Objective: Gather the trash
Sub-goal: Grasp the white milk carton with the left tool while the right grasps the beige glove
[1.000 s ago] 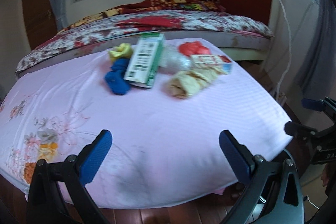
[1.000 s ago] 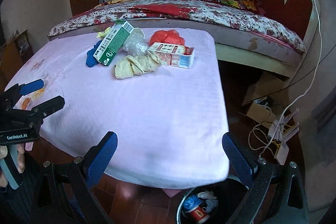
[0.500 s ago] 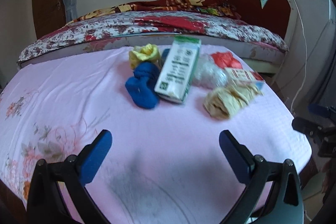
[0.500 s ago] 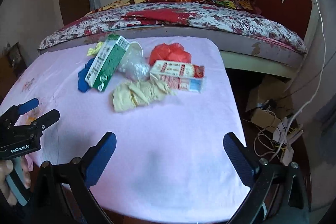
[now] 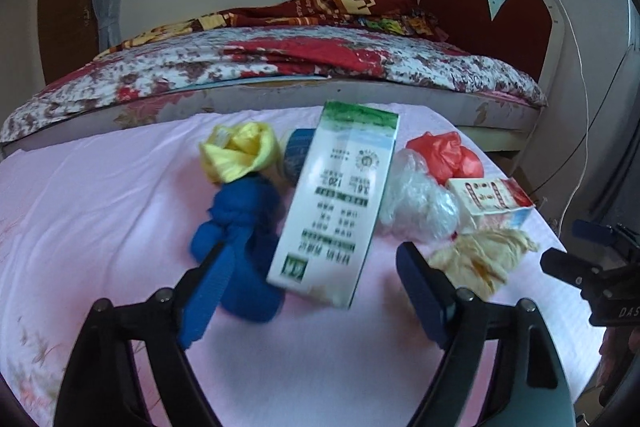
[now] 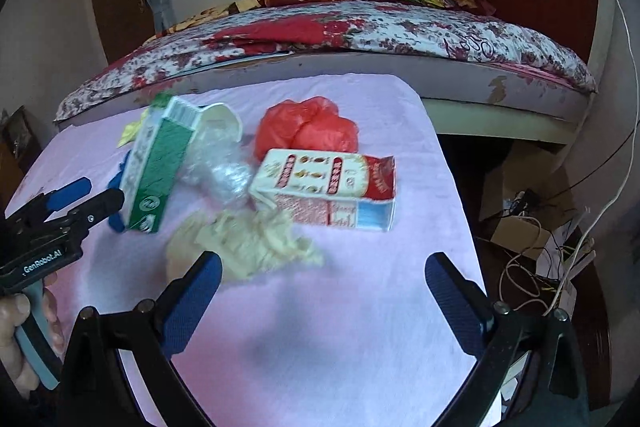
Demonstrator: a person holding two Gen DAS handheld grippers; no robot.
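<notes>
A tall green-and-white printed carton [image 5: 340, 199] lies amid the trash heap on the pink bedsheet [image 5: 100, 195], with a blue knotted cloth bundle [image 5: 240, 239] at its 9 o'clock and a crumpled clear plastic bag [image 5: 420, 203] at 3 o'clock. The left gripper [image 5: 308, 287], fingers spread wide and released, straddles the carton's near end. The right gripper [image 6: 320, 291], likewise splayed and holding nothing, hovers near a crumpled beige paper wad [image 6: 240, 243], with a red-and-white carton [image 6: 328, 187] at 12 o'clock; the left tool reads "GenRobot.AI".

Green carton [image 5: 340, 211] crowded: blue wad [image 5: 240, 247] left, clear wrap [image 5: 420, 203] right.
</notes>
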